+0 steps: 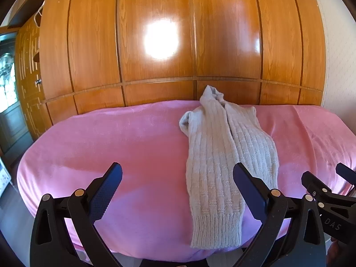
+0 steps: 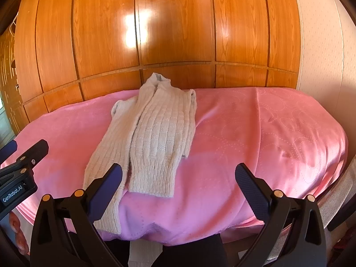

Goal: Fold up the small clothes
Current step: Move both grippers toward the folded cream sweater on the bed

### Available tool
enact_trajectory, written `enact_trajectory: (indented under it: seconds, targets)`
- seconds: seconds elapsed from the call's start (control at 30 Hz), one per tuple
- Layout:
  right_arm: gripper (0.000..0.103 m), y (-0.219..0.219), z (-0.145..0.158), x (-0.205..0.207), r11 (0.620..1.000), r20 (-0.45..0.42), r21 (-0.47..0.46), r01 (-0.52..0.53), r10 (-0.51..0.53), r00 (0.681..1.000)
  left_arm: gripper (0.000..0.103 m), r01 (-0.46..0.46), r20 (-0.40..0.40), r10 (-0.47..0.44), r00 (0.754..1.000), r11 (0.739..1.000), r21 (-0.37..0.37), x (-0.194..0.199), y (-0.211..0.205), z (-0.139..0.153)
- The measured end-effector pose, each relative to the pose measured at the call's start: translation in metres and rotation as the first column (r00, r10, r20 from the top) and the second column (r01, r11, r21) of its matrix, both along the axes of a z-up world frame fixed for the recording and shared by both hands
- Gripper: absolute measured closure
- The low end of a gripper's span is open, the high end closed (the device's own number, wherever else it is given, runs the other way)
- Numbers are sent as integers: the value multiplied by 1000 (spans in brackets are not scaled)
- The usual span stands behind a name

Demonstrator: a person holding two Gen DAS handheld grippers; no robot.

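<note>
Right gripper point(image 1: 333, 184) is cut off by the frame edge.

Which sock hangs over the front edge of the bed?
The left sock: its ribbed cuff droops past the pink blanket edge. The right sock ends short, flat on top.

You're in a home bedroom. A bed point(image 1: 111, 144) under a pink blanket point(image 2: 255, 133) stands before you, with a glossy wooden wardrobe point(image 1: 155, 33) filling the wall behind it.
</note>
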State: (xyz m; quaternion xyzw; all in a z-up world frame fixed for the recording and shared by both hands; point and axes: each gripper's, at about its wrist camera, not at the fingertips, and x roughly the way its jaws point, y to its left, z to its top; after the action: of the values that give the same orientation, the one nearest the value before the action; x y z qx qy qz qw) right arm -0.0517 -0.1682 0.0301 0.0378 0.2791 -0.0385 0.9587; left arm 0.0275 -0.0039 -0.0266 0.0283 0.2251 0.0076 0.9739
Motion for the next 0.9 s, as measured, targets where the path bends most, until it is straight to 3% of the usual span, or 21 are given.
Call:
enact_trajectory:
  seconds: [0.23, 0.5, 0.6, 0.9]
  targets:
    - [2, 4, 0, -1, 1000, -9, 1, -18, 18, 1000, 4, 3, 38, -3, 999, 1000, -2, -12, 2, 0]
    - [2, 9, 2, -3, 999, 5, -9, -40, 40, 999, 4, -1, 30, 2, 1000, 1000, -9, -10, 2, 5]
    - [2, 4, -2, -1, 993, -29, 87, -77, 80, 996, 4, 2, 30, -2, 1000, 1000, -5, -10, 2, 5]
    - [2, 2, -3, -11, 989, -28, 116, -91, 95, 995, 4, 2, 13, -2, 1000, 1000, -21, -7, 5, 7]
